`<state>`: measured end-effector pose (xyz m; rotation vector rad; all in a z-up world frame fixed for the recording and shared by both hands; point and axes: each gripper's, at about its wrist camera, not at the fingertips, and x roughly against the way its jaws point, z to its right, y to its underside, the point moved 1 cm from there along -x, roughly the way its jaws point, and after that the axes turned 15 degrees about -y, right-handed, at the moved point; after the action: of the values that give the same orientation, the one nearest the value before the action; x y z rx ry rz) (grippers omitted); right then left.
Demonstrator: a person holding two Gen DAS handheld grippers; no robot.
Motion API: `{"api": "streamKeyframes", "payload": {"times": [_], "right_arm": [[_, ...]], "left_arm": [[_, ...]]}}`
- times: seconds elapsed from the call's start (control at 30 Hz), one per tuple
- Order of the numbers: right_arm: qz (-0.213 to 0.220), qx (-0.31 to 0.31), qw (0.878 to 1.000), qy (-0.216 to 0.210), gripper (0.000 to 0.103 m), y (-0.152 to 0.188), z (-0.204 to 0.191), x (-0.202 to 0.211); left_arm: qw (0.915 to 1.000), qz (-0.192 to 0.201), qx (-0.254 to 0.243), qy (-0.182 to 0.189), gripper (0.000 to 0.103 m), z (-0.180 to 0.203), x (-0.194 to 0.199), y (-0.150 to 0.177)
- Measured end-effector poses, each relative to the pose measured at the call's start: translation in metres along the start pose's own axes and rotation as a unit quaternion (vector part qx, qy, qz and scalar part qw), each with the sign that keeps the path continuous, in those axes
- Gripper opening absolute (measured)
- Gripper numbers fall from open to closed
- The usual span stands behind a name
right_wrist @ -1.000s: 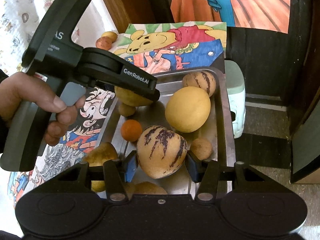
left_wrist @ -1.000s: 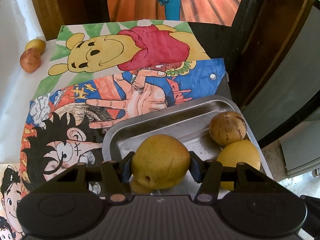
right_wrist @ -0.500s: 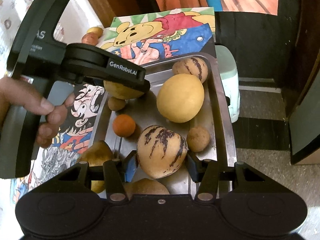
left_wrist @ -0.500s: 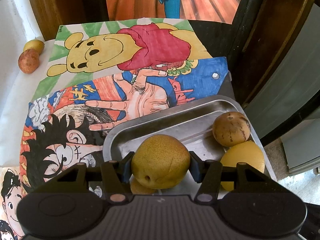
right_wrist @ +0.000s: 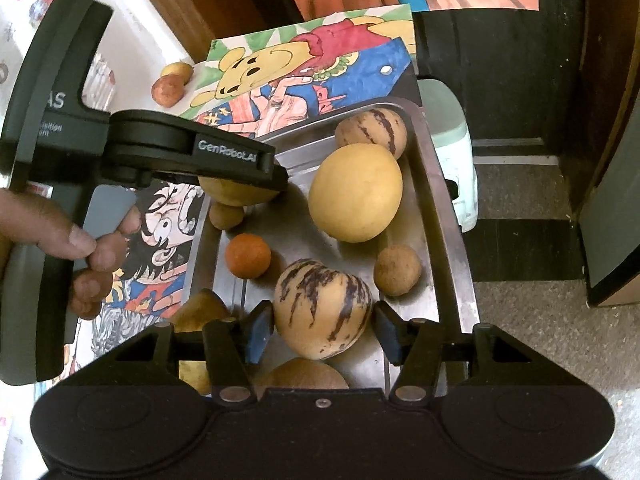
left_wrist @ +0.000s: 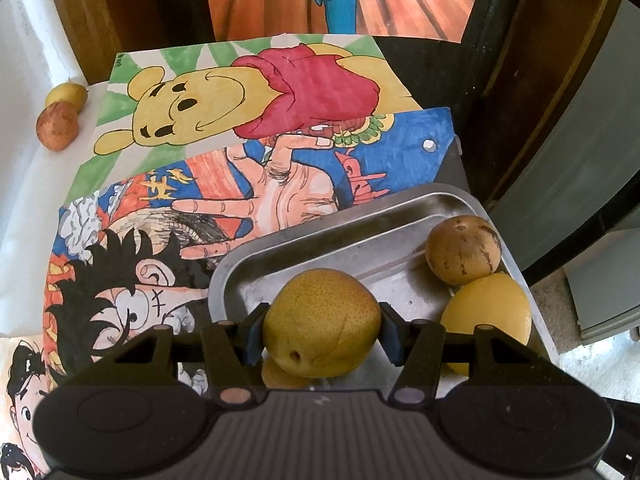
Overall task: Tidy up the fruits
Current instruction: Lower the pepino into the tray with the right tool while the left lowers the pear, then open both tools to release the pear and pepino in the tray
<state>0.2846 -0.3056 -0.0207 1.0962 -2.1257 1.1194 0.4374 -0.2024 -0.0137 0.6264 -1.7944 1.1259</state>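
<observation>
Compared with a second ago, your right gripper (right_wrist: 322,330) is opening: a gap now shows beside the striped melon (right_wrist: 322,314) near the tray's (right_wrist: 448,216) near edge. Your left gripper (left_wrist: 322,330) is clamping the speckled pear (left_wrist: 322,322) at the tray's far-left corner.
</observation>
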Motion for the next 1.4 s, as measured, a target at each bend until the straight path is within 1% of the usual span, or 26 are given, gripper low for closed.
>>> {"api": "streamKeyframes", "payload": {"times": [0.13,0.3,0.47,0.6,0.83,1.1,1.27,1.4], "right_arm": [[0.003,-0.003,1.0,0.001,0.058,0.001,0.001,0.002],[0.009,-0.003,1.0,0.002,0.061,0.003,-0.001,0.006],[0.012,-0.002,1.0,-0.001,0.066,0.004,-0.003,0.008],[0.017,0.002,1.0,-0.003,0.069,0.004,-0.005,0.012],[0.022,0.012,1.0,-0.006,0.079,0.005,-0.01,0.021],[0.032,0.019,0.999,-0.002,0.088,0.003,-0.013,0.032],[0.041,0.016,0.999,0.008,0.095,0.004,-0.013,0.041],[0.048,0.013,0.999,0.012,0.098,0.005,-0.012,0.048]], "left_arm": [[1.0,0.003,0.004,-0.003,0.062,-0.003,0.003,0.001],[0.9999,0.004,0.009,-0.009,0.067,-0.007,0.007,0.003],[0.9996,0.003,0.022,-0.019,0.073,-0.015,0.011,0.008],[0.999,0.006,0.035,-0.027,0.081,-0.021,0.017,0.013],[0.9974,0.009,0.056,-0.043,0.087,-0.03,0.028,0.022],[0.9947,0.008,0.078,-0.066,0.097,-0.036,0.043,0.038],[0.9913,-0.004,0.109,-0.073,0.1,-0.042,0.053,0.051],[0.9884,-0.01,0.124,-0.087,0.101,-0.045,0.063,0.064]]}}
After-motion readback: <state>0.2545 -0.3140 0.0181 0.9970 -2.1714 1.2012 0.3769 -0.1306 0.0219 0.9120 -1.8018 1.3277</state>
